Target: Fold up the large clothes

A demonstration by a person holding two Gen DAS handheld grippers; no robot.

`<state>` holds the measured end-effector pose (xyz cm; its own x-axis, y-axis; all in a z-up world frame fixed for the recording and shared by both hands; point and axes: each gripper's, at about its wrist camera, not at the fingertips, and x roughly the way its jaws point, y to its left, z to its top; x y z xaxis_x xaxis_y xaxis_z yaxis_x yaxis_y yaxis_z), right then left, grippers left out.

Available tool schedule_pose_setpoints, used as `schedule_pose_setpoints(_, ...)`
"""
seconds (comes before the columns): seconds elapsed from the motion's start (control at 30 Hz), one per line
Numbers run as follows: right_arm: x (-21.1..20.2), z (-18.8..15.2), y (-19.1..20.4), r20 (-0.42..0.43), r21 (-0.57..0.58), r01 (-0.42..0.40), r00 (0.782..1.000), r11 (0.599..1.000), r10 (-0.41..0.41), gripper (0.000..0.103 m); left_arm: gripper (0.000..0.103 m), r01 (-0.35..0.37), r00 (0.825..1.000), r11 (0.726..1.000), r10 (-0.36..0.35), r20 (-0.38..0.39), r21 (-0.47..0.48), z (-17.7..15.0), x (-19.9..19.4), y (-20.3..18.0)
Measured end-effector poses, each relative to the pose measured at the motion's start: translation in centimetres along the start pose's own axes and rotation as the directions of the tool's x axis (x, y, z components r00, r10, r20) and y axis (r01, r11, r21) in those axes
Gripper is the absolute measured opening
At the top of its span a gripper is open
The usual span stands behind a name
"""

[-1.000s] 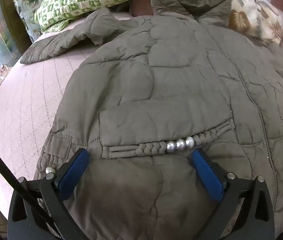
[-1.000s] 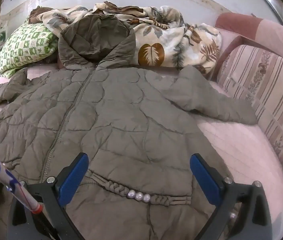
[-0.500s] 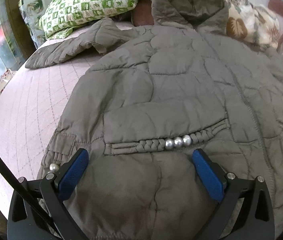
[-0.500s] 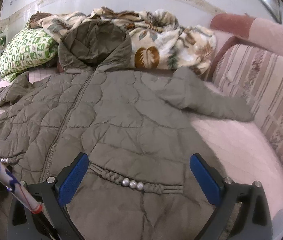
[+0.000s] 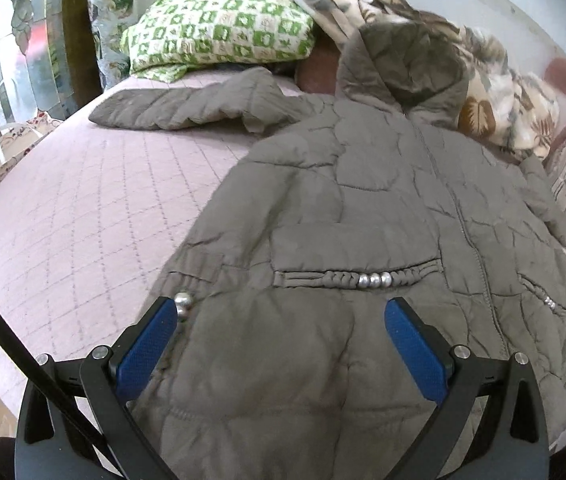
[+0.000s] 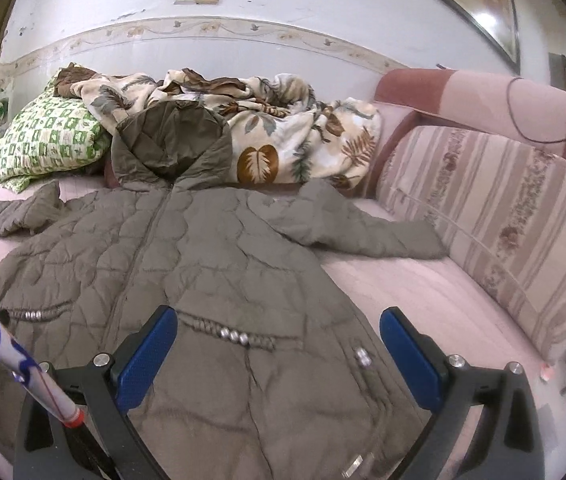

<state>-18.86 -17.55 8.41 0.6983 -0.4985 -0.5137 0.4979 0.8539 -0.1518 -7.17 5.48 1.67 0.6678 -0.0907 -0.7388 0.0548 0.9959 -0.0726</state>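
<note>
**Quilted coat laid flat, both grippers wide above its hem**

While it lies spread front-up across the pink quilted bed cover [image 5: 75,216], the olive quilted coat [image 5: 355,208] has its hood [image 6: 171,144] propped against the bedding at the head end and a sleeve flung out to either side. One sleeve [image 5: 187,104] reaches toward the green-and-white checked pillow [image 5: 219,32]; the other sleeve [image 6: 363,232] stretches toward the striped sofa back [image 6: 495,216]. A zip runs down the middle, and each pocket carries a braided trim with three silver beads [image 5: 375,279].

Over the hem on one side hangs the left gripper [image 5: 279,344], its blue pads [image 5: 145,350] set wide apart with nothing between them but coat fabric below. The right gripper [image 6: 279,352] hangs over the opposite side of the hem, equally wide and holding nothing.

Behind the hood a leaf-print blanket [image 6: 283,136] is heaped against the wall, beside the pillow.
</note>
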Motion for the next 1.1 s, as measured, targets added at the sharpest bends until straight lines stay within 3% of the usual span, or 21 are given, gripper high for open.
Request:
schedule_pose_setpoints(0.2,-0.3,-1.9,-0.7,-0.015,-0.003,0.058,0.998,0.998,-0.058,0.103,0.103,-0.025,0.996,0.999,0.021,0.084,0.044,-0.6,-2.3,-0.1)
schedule_pose_setpoints(0.47,0.9,-2.8,-0.3,-0.044,-0.019,0.082,0.996,0.996,-0.083,0.103,0.103,-0.065,0.989,0.996,0.058,0.135,0.053,-0.5,-3.0,-0.5)
schedule_pose_setpoints(0.8,2.4,-3.3,0.3,-0.083,-0.007,0.044,0.996,0.999,-0.044,0.103,0.103,-0.093,0.988,0.993,0.084,0.126,0.067,-0.5,-2.2,-0.9)
schedule_pose_setpoints(1.1,3.5,-3.4,0.9,-0.122,0.002,0.01,0.993,1.0,-0.01,0.103,0.103,-0.059,0.993,0.996,0.051,0.106,0.071,-0.4,-1.9,-1.1)
